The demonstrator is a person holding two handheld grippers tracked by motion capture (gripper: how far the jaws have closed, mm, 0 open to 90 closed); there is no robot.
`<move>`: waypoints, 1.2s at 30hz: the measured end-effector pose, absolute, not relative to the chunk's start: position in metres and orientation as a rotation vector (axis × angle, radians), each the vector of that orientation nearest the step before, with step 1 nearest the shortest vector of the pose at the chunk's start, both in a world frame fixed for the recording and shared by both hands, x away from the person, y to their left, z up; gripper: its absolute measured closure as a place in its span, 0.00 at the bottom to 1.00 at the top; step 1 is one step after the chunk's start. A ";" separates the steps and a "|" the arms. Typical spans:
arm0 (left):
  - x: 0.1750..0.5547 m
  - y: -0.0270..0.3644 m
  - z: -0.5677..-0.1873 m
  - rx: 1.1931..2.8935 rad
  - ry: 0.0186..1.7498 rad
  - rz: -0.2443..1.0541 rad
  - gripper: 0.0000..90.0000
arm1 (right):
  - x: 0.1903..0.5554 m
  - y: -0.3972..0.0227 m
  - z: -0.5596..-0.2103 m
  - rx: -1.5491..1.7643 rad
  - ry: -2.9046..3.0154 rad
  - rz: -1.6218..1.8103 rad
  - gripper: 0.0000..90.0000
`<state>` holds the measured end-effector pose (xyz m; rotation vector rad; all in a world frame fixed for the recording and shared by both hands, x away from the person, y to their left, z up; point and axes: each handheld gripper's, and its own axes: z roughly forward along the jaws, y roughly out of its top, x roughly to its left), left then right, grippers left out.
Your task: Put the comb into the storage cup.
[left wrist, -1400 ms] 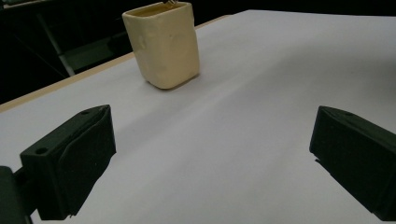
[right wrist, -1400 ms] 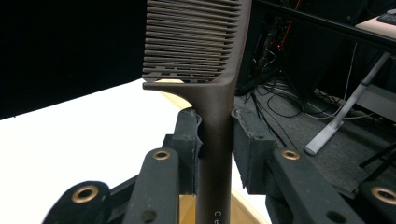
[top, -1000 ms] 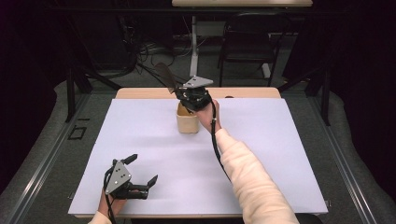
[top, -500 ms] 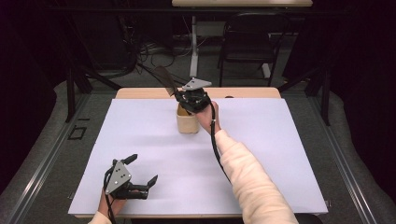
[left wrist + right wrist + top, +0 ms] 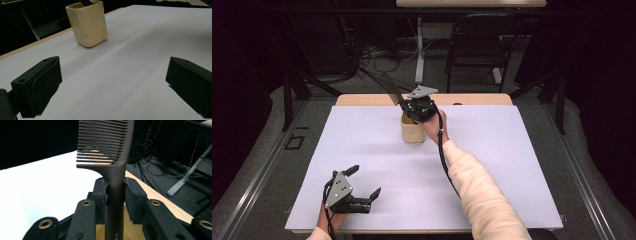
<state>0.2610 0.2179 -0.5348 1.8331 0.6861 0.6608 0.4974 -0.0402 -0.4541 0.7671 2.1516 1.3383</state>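
A cream square cup [image 5: 413,131] stands upright on the white sheet [image 5: 492,145], toward the back middle. My right gripper [image 5: 408,106] hovers right over the cup's mouth, shut on the handle of a dark brown comb [image 5: 388,86]. The comb slants up and away to the back left. In the right gripper view the jaws clamp the comb [image 5: 110,150] just below its teeth, and the cup's yellow inside [image 5: 100,233] lies beneath. My left gripper [image 5: 365,180] rests open at the front left, nothing between its jaws. From it the cup [image 5: 87,23] is far ahead.
A bare wooden strip [image 5: 472,99] of the table runs behind the sheet. Beyond it are a dark chair [image 5: 477,45], a white stand leg [image 5: 419,55] and floor cables [image 5: 377,62]. A person's cream sleeve [image 5: 477,190] crosses the sheet's right front.
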 end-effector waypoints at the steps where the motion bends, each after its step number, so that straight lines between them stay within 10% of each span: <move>1: 0.261 0.218 -0.535 1.832 0.687 0.661 0.00 | 0.498 -0.040 -0.454 0.769 2.151 1.335 0.80; 36: 0.261 0.218 -0.535 1.834 0.686 0.664 0.00 | 0.494 -0.044 -0.455 0.779 2.197 1.300 0.73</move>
